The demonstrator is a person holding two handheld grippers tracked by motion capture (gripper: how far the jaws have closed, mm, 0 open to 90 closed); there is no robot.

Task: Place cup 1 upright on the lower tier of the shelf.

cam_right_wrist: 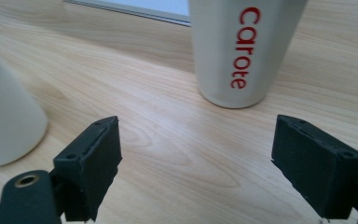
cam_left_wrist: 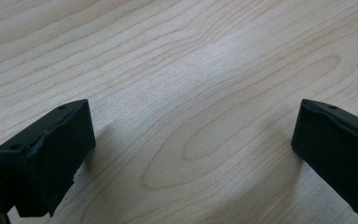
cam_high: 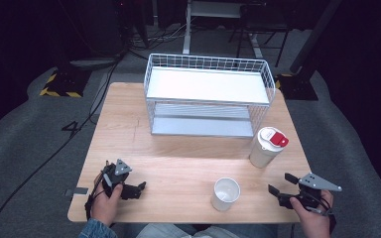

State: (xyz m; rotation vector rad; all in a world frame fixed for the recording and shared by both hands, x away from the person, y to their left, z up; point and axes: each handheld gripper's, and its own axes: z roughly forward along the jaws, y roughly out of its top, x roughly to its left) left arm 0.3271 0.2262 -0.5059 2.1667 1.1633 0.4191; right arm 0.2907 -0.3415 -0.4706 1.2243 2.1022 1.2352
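Right gripper [cam_high: 278,189]: held low over the near right corner of the table [cam_high: 178,163], jaws spread with bare wood between them and nothing pinched; the right gripper view looks between its own two black jaws [cam_right_wrist: 196,158] straight at the tumbler.
Why it sits so: the jaws point inward across the table, which reads as lining up on one of the two vessels ahead rather than resting.
Tumbler [cam_right_wrist: 242,46]: upright, just beyond the right gripper's jaws and a little toward its right jaw, apart from both; white body with red "carote" lettering running down it, and a white lid with a red tab [cam_high: 278,139].
Cup [cam_high: 225,193]: open mouth up, off to the left-jaw side of the right gripper, near but not touching; its white wall rises at the left edge of the right gripper view [cam_right_wrist: 4,121].
Left gripper [cam_high: 138,189]: well apart from both vessels on the far side of the cup, jaws spread over plain wood [cam_left_wrist: 191,140], holding nothing; it seems parked out of the way.
Wire rack [cam_high: 208,94]: beyond the tumbler at the table's back, its white shelf bare, likely where things are meant to go.
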